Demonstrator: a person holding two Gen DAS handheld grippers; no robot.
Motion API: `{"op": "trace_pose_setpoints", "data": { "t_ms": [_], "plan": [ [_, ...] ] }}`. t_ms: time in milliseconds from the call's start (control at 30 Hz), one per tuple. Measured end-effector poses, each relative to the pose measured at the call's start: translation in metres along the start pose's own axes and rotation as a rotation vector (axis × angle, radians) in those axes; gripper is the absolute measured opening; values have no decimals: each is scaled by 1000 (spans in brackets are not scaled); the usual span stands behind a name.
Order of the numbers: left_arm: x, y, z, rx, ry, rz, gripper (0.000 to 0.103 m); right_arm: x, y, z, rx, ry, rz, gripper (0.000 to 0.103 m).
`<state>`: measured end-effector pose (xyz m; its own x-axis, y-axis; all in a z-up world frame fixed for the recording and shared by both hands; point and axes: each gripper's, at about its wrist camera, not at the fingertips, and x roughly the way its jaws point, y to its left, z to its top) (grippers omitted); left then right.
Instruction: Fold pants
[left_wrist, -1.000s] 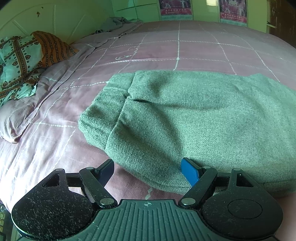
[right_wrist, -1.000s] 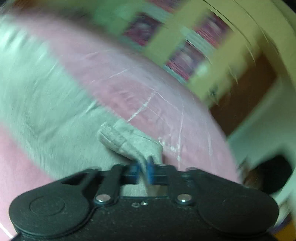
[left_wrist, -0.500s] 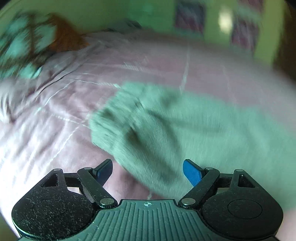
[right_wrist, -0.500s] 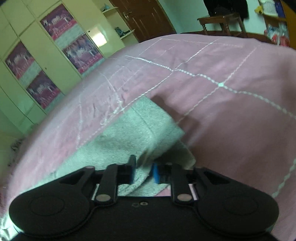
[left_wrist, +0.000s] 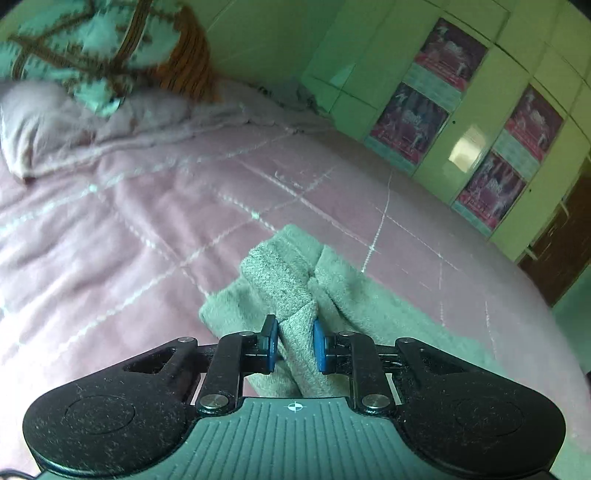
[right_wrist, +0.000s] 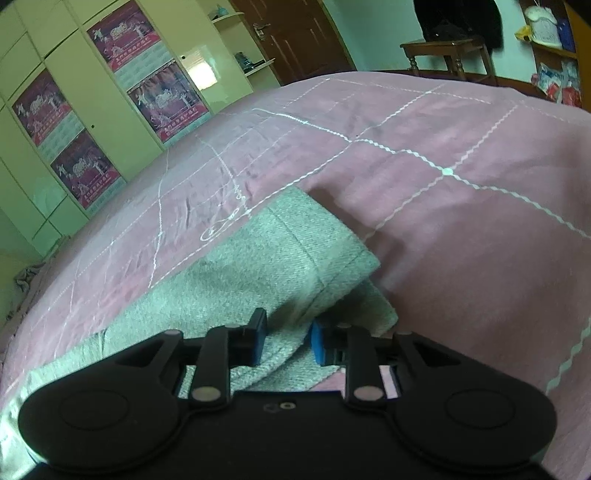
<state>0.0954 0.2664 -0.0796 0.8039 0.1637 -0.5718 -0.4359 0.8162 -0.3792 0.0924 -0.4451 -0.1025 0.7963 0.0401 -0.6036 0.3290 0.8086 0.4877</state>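
The grey-green knit pants (left_wrist: 280, 273) lie on a pink quilted bed (left_wrist: 147, 206). My left gripper (left_wrist: 294, 345) is shut on a bunched fold at one end of the pants, the cloth pinched between its blue pads. In the right wrist view the other end of the pants (right_wrist: 288, 258) lies folded over itself, its corner raised off the bed. My right gripper (right_wrist: 286, 341) holds the cloth edge between its blue pads, with the jaws a little apart around the fabric.
A pink pillow (left_wrist: 40, 118) and a teal-and-orange patterned cloth (left_wrist: 96, 48) lie at the head of the bed. Green wardrobes with posters (left_wrist: 443, 110) stand beyond the bed. A wooden chair (right_wrist: 447, 55) and a door (right_wrist: 295, 33) are at the far side.
My left gripper was open in front of the flat pants; it has swung round and shut on the bunched end. My right gripper has kept its hold and its jaws have widened slightly.
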Motion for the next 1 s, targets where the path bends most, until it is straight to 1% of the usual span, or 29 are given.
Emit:
{"op": "trace_pose_setpoints", "data": {
  "t_ms": [33, 67, 100, 167, 233, 267, 300, 333, 367, 433, 467, 500, 533, 567, 600, 633, 667, 700, 800, 900, 933, 1000],
  "plan": [
    [2, -2, -1, 23, 8, 5, 20, 0, 2, 0, -11, 0, -1, 31],
    [10, -3, -2, 31, 38, 6, 21, 1, 4, -1, -24, 0, -4, 34],
    [14, 1, 0, 18, 61, 11, 21, 1, 5, -1, -35, 0, -6, 36],
    [23, 8, 2, -26, 76, -13, 21, 3, 10, -2, -61, -4, -12, 41],
    [30, 11, 10, -38, 87, -19, 21, 4, 14, -4, -80, -9, -29, 41],
    [30, 11, 17, -39, 70, -26, 20, 4, 15, -3, -84, -11, -35, 33],
    [30, 12, 23, -41, 59, -37, 19, 5, 16, -1, -89, -12, -46, 17],
    [29, 10, 32, -37, 48, -51, 19, 6, 15, 2, -87, -9, -49, 4],
    [27, 8, 39, -23, 34, -63, 18, 4, 12, 7, -54, -9, -28, 4],
    [24, 3, 50, 23, 2, -69, 18, -10, 9, 15, 9, -48, 15, 4],
    [23, 5, 52, 30, -5, -71, 18, -18, 10, 16, 22, -70, 38, 4],
    [28, 7, 52, 39, 14, -64, 18, -25, 13, 15, 19, -84, 51, 4],
    [36, 9, 48, 63, 57, -37, 18, -27, 14, 13, 13, -78, 42, 4],
    [48, 11, 40, 94, 124, 0, 18, -21, 12, 7, 11, -41, 10, 4],
    [56, 13, 33, 112, 171, 17, 18, -10, 6, 2, 26, 15, -21, 4],
    [57, 16, 28, 120, 173, 15, 18, 1, -4, -5, 71, 65, -33, 2],
    [55, 19, 25, 113, 158, 6, 18, 0, -9, -5, 122, 51, -18, 3],
    [53, 19, 24, 103, 155, 3, 19, 0, -10, -3, 141, 47, -14, 3],
    [51, 15, 24, 117, 157, 15, 19, 3, -7, -3, 109, 45, -23, 3],
    [51, 16, 25, 104, 160, 20, 19, 4, 1, 5, 66, 42, -32, 5],
    [51, 16, 25, 100, 158, 19, 19, 2, 3, 8, 64, 28, -24, 5],
    [51, 16, 23, 100, 153, 20, 19, -15, 9, 14, 64, -50, 17, 5]
  ]
}}
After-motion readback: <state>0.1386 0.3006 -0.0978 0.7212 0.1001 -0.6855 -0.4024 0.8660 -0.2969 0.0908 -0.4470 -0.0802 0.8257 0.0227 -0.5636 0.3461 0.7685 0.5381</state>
